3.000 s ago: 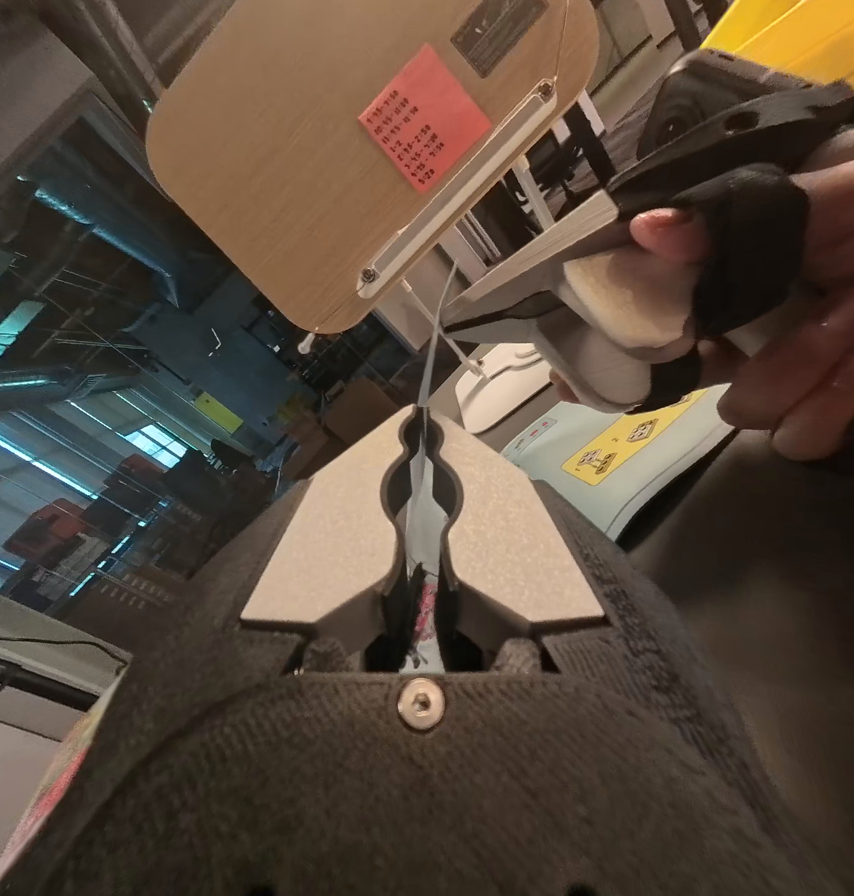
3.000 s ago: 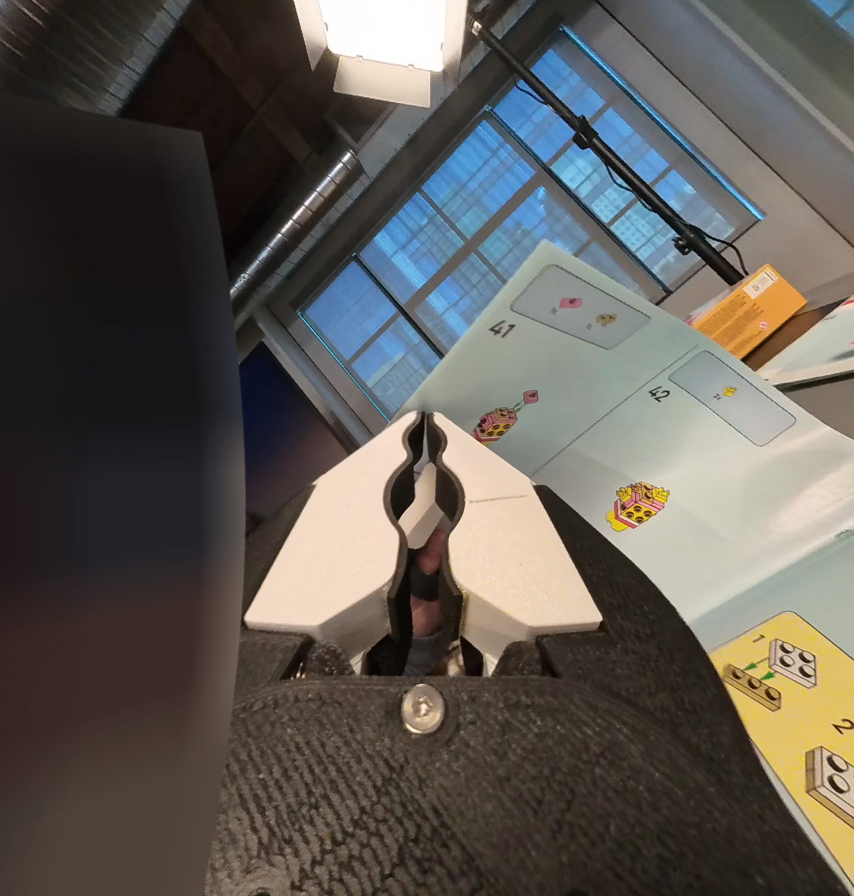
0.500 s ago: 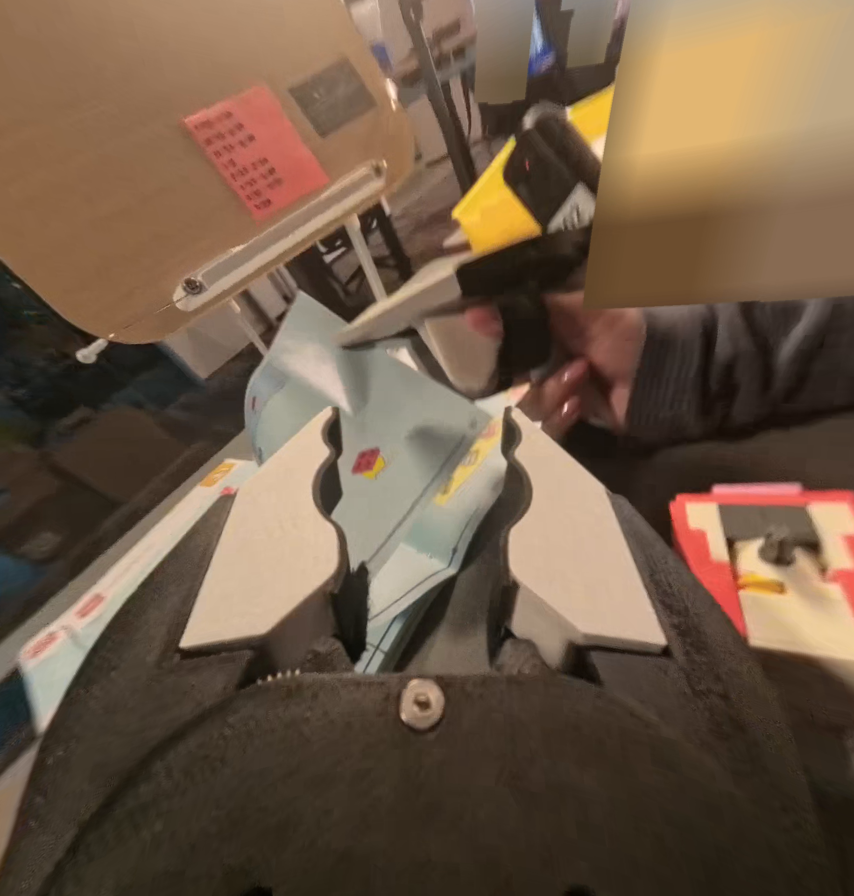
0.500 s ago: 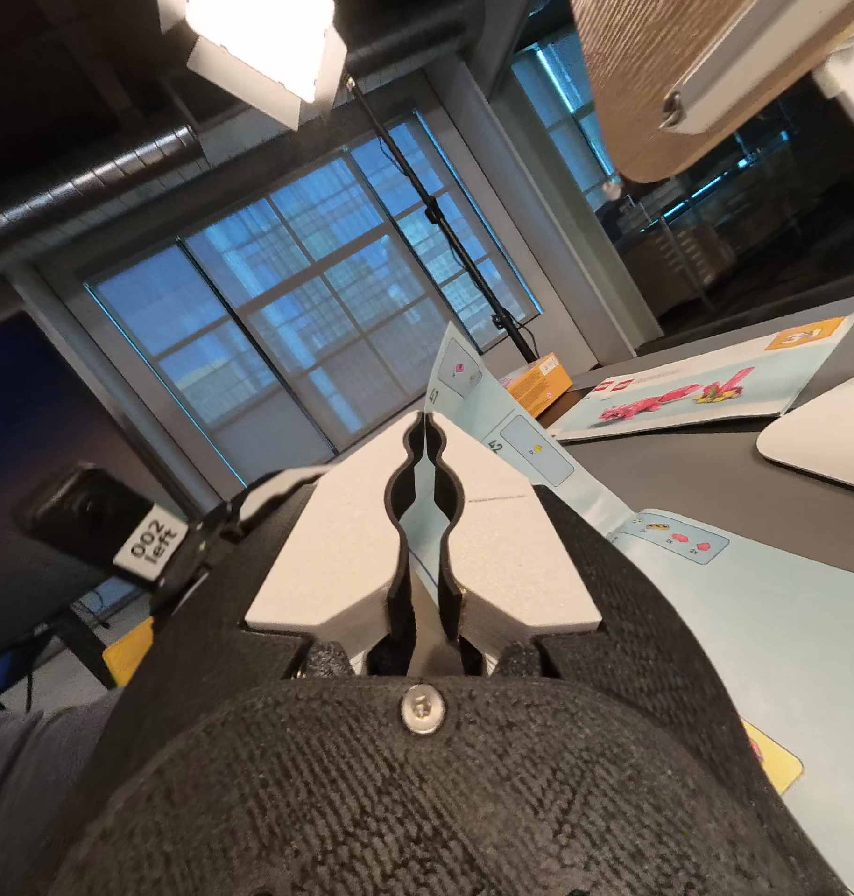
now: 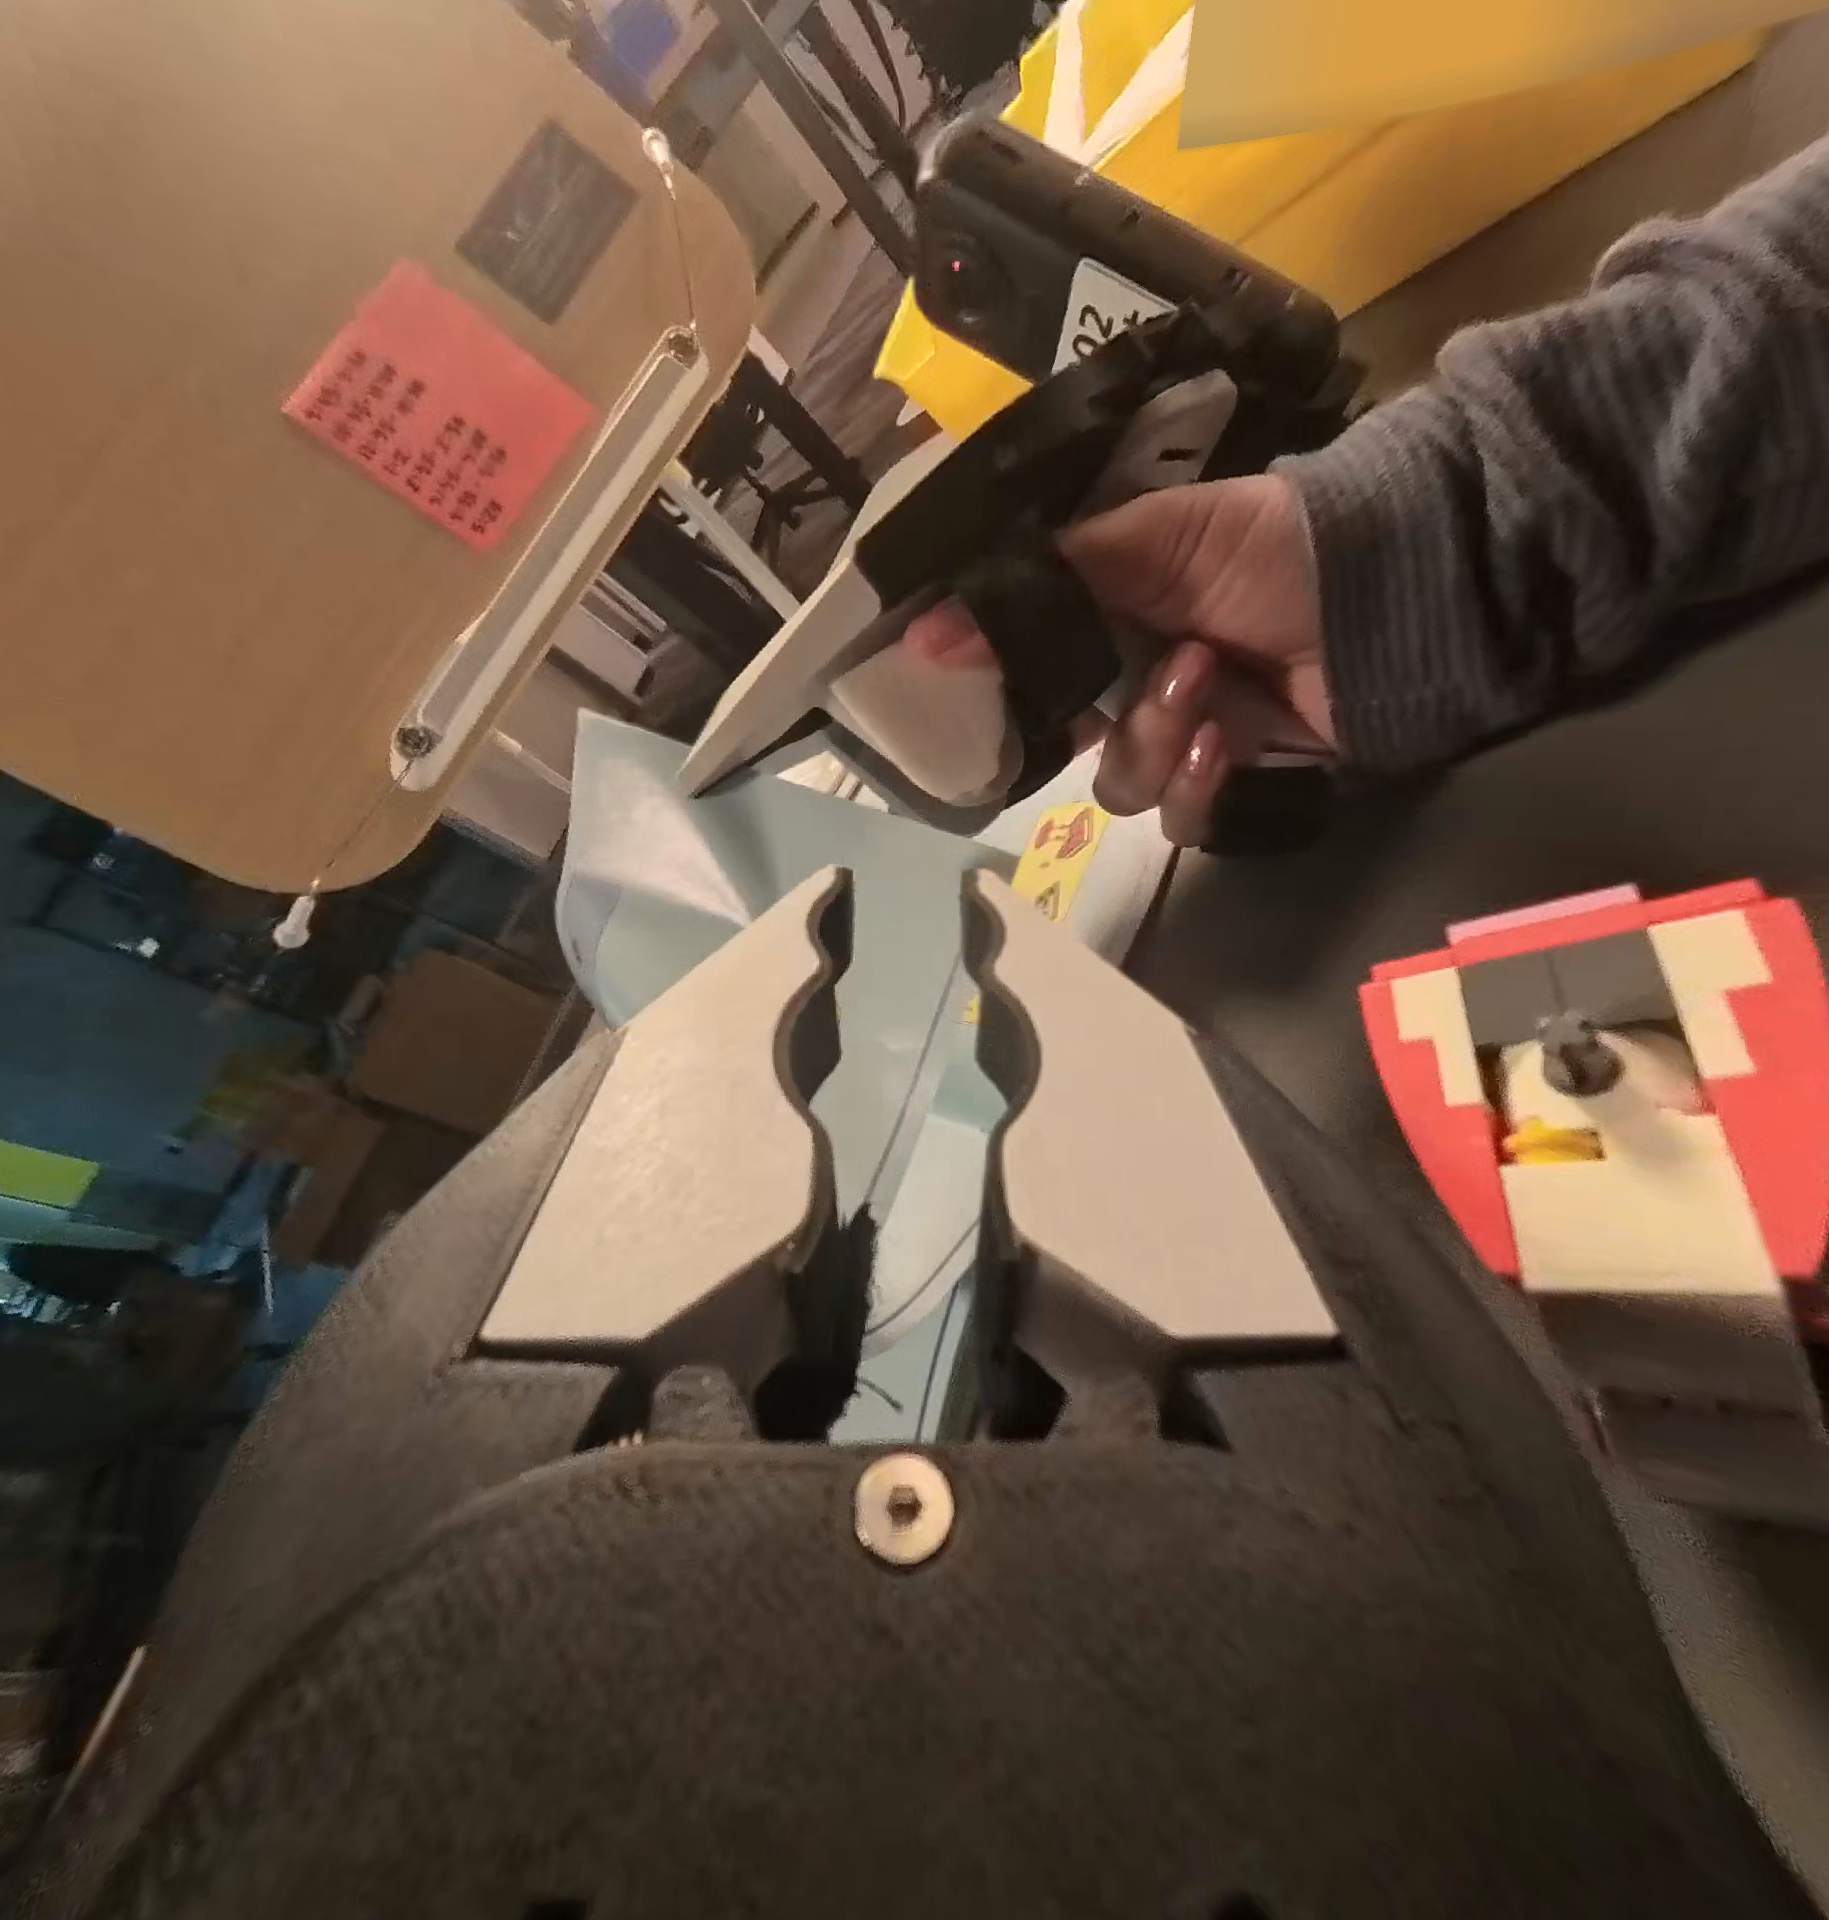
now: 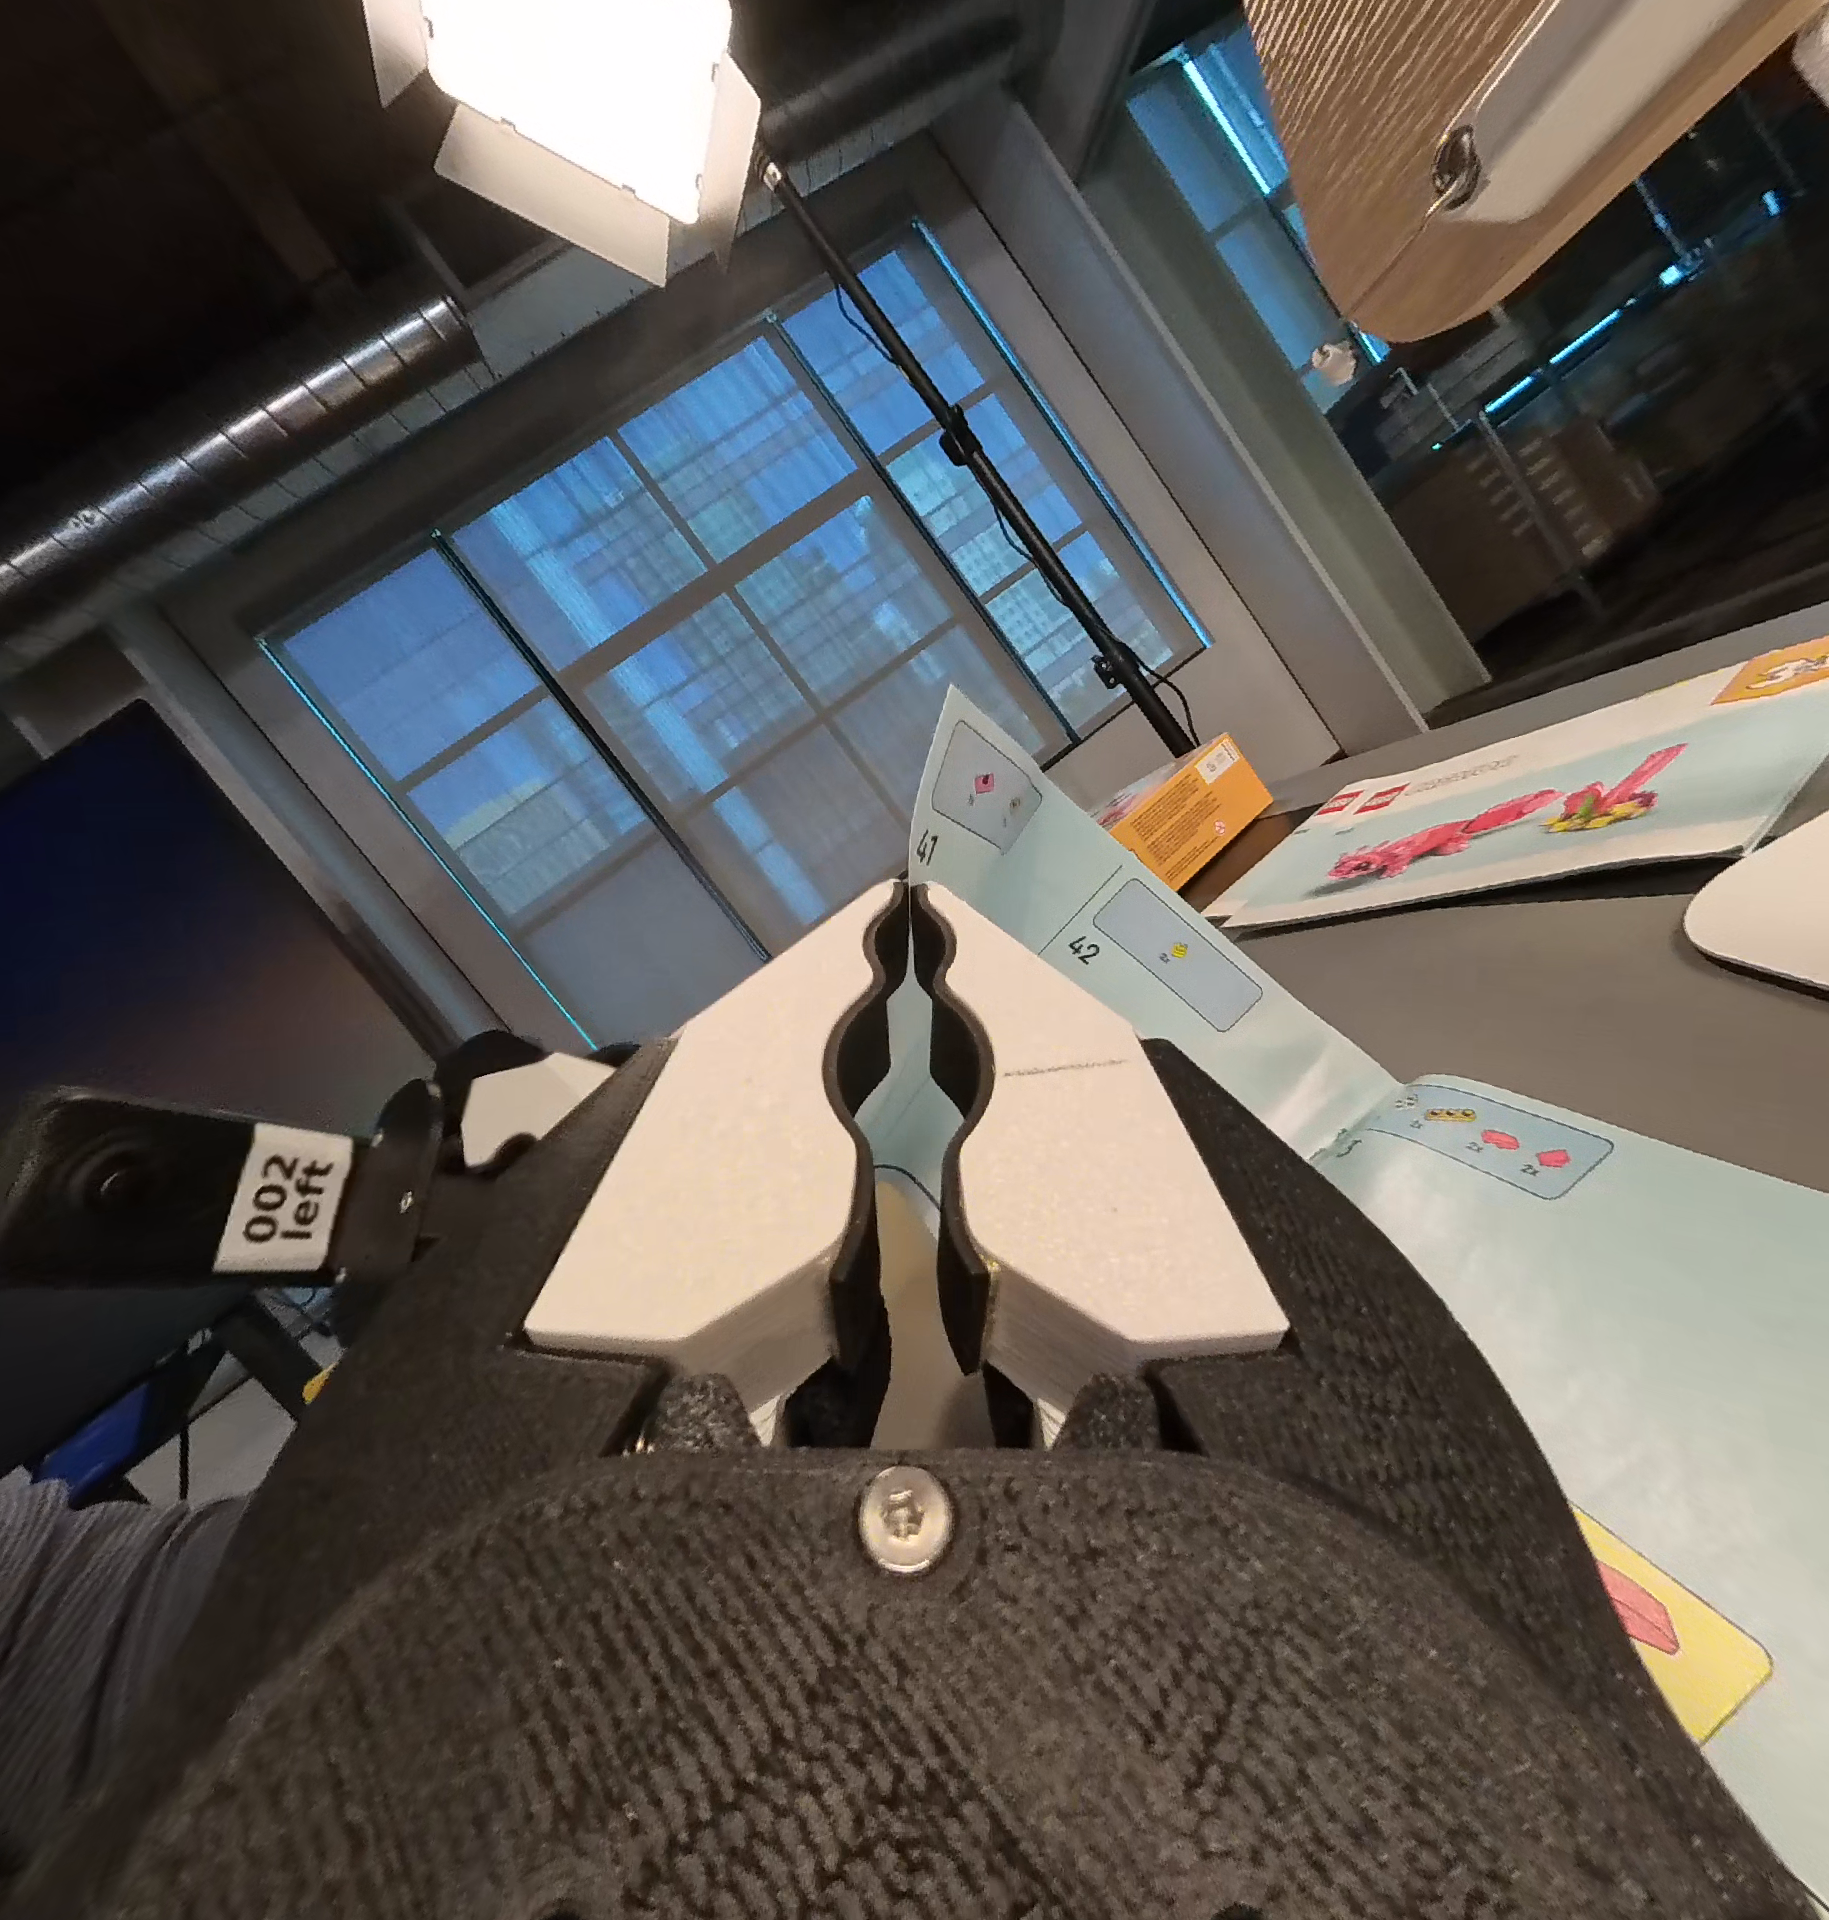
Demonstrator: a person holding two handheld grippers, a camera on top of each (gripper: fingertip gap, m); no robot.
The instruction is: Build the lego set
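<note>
Two hand-held grippers work over a dark table (image 6: pixel 1512 987), and both are at one pale blue instruction booklet (image 6: pixel 1512 1299) lying open on it.

The right gripper (image 6: pixel 908 904) has its two white fingers pressed together at the tips, clamped on the edge of a single booklet page (image 6: pixel 1003 821), which stands lifted off the rest of the booklet. In the left wrist view, the same gripper (image 5: pixel 697 784) appears from the side, gripped by one hand (image 5: pixel 1190 623) in a dark ribbed sleeve (image 5: pixel 1616 436), its tips pinching the raised page (image 5: pixel 661 842).

The left gripper (image 5: pixel 905 899) has its two fingers a little apart. The blue paper shows in the gap between them, and neither pad visibly presses on it.

Other things on the table: a second booklet (image 6: pixel 1564 810) with a pink creature on its cover lies flat toward the far edge, one orange box (image 6: pixel 1185 805) sits beyond it, and one white curved object (image 6: pixel 1793 914) rests at the right edge. In the left wrist view, one red, white and grey brick model (image 5: pixel 1606 1101) stands on the table to the right of the left gripper.

Overhead, one wooden panel (image 5: pixel 214 416) carries one red note (image 5: pixel 437 405). One lit lamp (image 6: pixel 567 114) hangs before a large window (image 6: pixel 681 644).
</note>
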